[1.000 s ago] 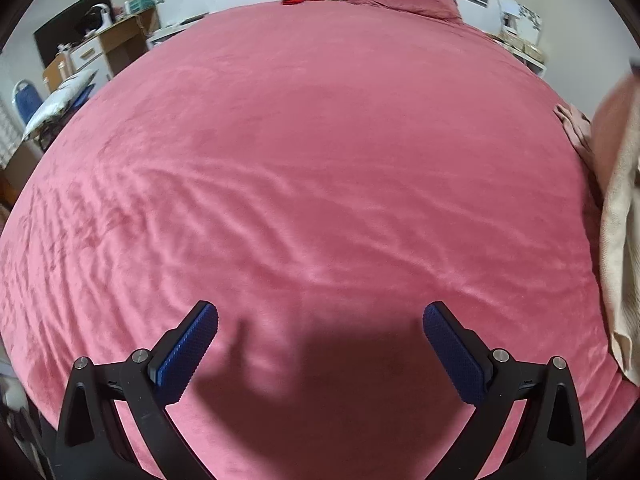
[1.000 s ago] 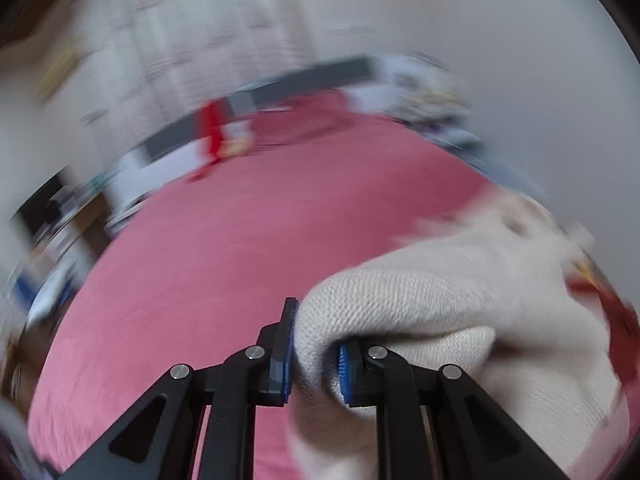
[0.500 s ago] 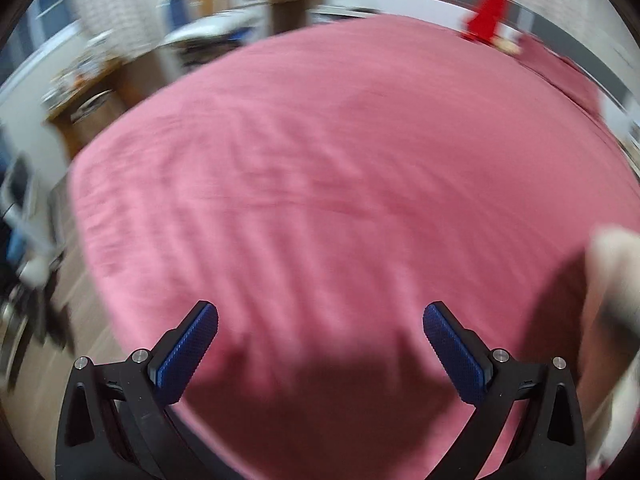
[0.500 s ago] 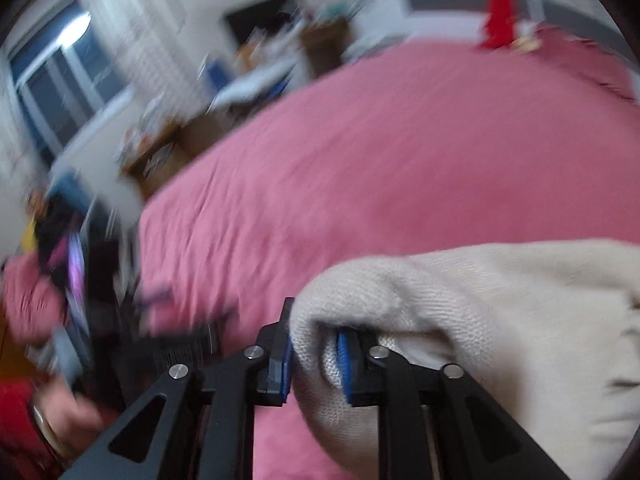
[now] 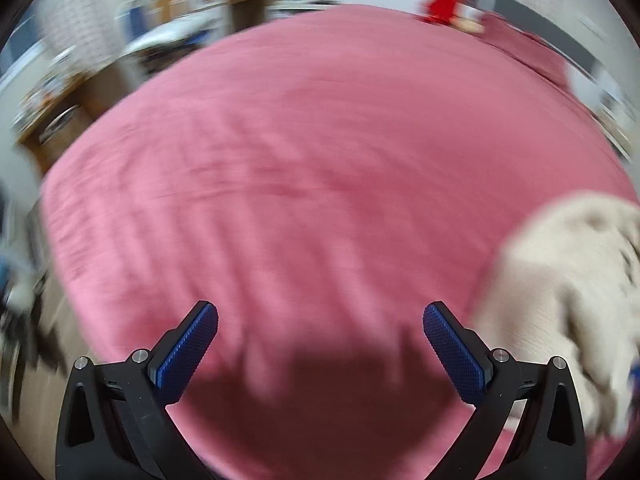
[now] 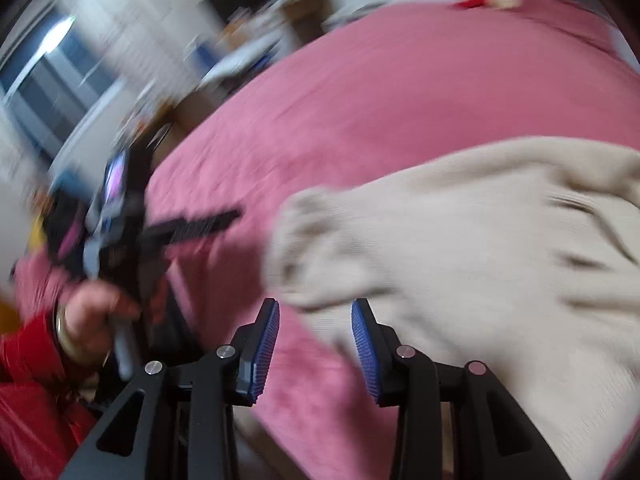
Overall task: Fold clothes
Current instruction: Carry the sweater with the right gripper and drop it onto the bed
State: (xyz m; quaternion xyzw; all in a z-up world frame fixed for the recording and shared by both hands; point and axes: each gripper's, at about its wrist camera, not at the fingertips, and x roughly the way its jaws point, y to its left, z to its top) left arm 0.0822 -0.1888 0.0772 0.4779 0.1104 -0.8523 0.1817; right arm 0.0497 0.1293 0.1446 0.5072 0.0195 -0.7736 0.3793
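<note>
Now your left tool is spread wide with nothing in it, above a broad bare stretch of the pink bed whose left edge drops off just beside it. To its right the cream sweater lies heaped near the bed's right side. Your right tool stands partly open and grips nothing, the sweater's near edge just ahead of its fingers.

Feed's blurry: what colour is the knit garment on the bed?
Cream, plain knit garment; clearest in the right wrist view.
</note>
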